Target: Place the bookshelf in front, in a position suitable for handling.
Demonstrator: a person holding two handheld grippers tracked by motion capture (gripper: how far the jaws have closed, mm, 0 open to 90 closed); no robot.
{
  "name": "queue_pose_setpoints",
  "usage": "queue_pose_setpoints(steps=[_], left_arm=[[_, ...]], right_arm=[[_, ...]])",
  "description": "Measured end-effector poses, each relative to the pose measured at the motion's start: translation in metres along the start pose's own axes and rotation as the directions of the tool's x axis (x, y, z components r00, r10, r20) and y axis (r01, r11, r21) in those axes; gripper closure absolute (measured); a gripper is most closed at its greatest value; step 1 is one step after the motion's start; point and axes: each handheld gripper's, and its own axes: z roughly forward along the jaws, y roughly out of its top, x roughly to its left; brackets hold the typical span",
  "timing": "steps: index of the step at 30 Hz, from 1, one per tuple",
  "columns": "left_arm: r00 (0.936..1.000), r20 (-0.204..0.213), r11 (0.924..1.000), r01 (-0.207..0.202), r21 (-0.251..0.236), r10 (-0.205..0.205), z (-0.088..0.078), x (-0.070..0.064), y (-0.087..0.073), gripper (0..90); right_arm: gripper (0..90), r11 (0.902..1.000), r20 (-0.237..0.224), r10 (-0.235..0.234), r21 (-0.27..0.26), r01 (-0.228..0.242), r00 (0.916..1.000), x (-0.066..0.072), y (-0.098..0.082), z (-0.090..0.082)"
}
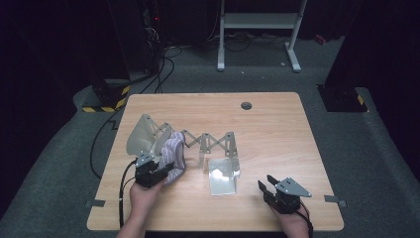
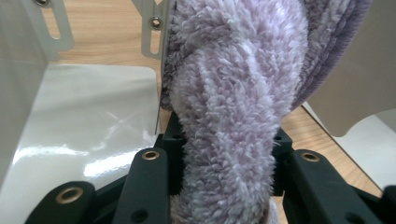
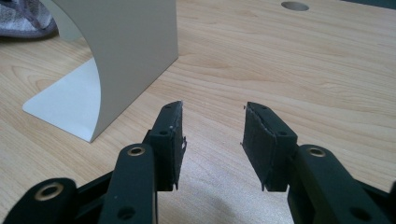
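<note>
From above, the left hand [image 1: 143, 198] is reaching forward at the desk's [image 1: 277, 124] near left, its left gripper [image 1: 161, 171] carrying a fluffy lilac slipper [image 1: 173, 153] against the left panel of an expanding white rack [image 1: 208, 144]. The right hand [image 1: 292, 220] is resting near the right edge, the right gripper [image 1: 265, 186] pointing toward the rack.

The left gripper view is showing the fingers [image 2: 161, 158] pinching the slipper's plush fabric [image 2: 233, 116], a glossy rack panel [image 2: 84, 121] beside it.

The right gripper view is showing its fingers [image 3: 170, 135] spread apart, nothing between them, over bare wood beside a rack panel [image 3: 126, 51].
</note>
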Motion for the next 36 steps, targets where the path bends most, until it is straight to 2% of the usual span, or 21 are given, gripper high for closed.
queue_pose_setpoints(steps=[2, 5, 10, 16, 20, 23, 26, 33, 34, 36], left_arm=[[1.0, -0.005, 1.0, -0.003, -0.001, 0.003, 0.0, 0.0, 0.0, 63.1], [0.9998, 0.018, 1.0, -0.001, -0.003, 0.001, -0.001, -0.004, 0.001, 63.1], [0.9975, 0.066, 0.9983, -0.023, -0.054, 0.027, -0.011, -0.019, 0.005, 63.0], [0.9913, 0.114, 0.992, -0.053, -0.114, 0.066, -0.027, -0.037, 0.013, 63.0], [0.9837, 0.158, 0.9847, -0.059, -0.164, 0.085, -0.04, -0.049, 0.02, 63.0], [0.9751, 0.188, 0.9767, -0.079, -0.199, 0.117, -0.049, -0.061, 0.026, 63.0], [0.9631, 0.226, 0.9698, -0.094, -0.225, 0.146, -0.056, -0.075, 0.029, 63.0], [0.9244, 0.321, 0.9627, -0.132, -0.236, 0.206, -0.058, -0.111, 0.027, 63.0], [0.9216, 0.323, 0.9625, -0.145, -0.229, 0.215, -0.055, -0.116, 0.026, 62.9], [0.9223, 0.316, 0.9657, -0.164, -0.202, 0.222, -0.046, -0.12, 0.022, 62.9]], right_arm=[[57.7, 1.0, -0.001, 0.0, 0.002, 0.0, 1.0, 0.0, 0.0, 0.001], [57.7, 1.0, -0.002, 0.0, 0.005, 0.0, 1.0, 0.0, -0.001, 0.002], [57.7, 1.0, -0.002, -0.003, -0.002, 0.003, 1.0, 0.0, 0.001, 0.002], [57.7, 1.0, -0.012, -0.004, 0.008, 0.004, 0.9999, 0.001, 0.002, 0.008], [57.7, 0.9999, -0.013, -0.013, 0.01, 0.013, 0.9998, 0.004, 0.001, 0.007], [58.5, 0.9999, -0.003, -0.007, 0.009, 0.007, 1.0, 0.002, 0.0, 0.005], [60.5, 1.0, 0.009, 0.002, 0.007, -0.002, 1.0, -0.001, -0.001, 0.003], [62.4, 0.9999, 0.027, 0.015, 0.004, -0.015, 0.9995, -0.002, 0.001, 0.002], [62.4, 0.9999, 0.028, 0.015, 0.004, -0.015, 0.9995, -0.001, 0.001, 0.002], [62.4, 0.9998, 0.03, 0.017, 0.003, -0.017, 0.9994, -0.001, 0.001, 0.002]])
